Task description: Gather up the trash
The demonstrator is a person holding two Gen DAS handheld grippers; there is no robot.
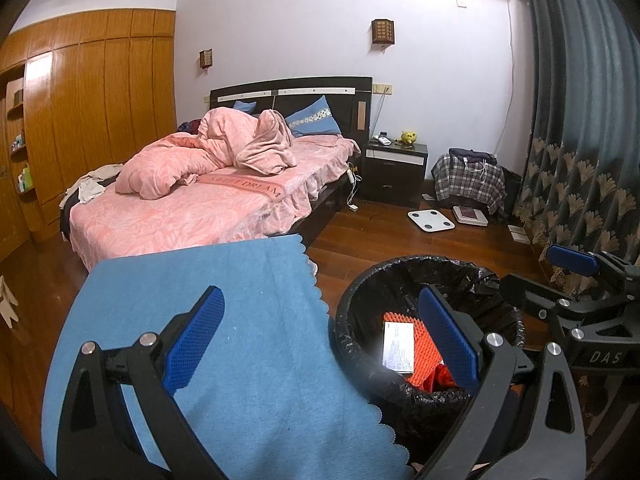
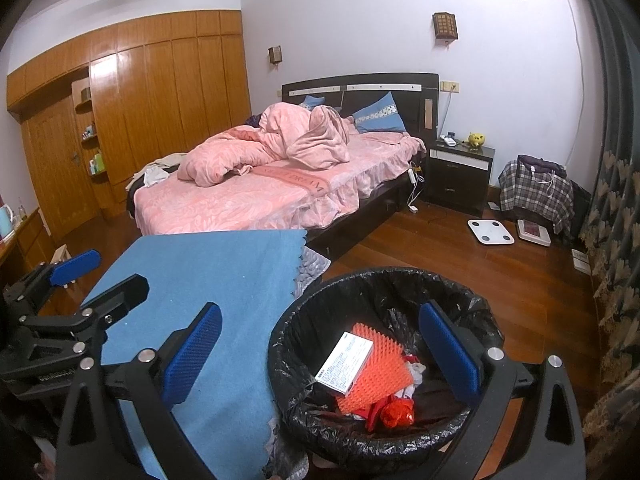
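Note:
A round bin with a black liner stands on the floor beside a table covered by a blue cloth. Inside lie a white box, an orange spiked mat and a red crumpled wrapper. My left gripper is open and empty, straddling the cloth's edge and the bin's left rim. Just above the bin, my right gripper also hangs open with nothing in it. No loose trash shows on the blue cloth.
A bed with pink bedding fills the middle of the room. A dark nightstand, a white scale on the wooden floor and a patterned curtain lie to the right. A wooden wardrobe lines the left wall.

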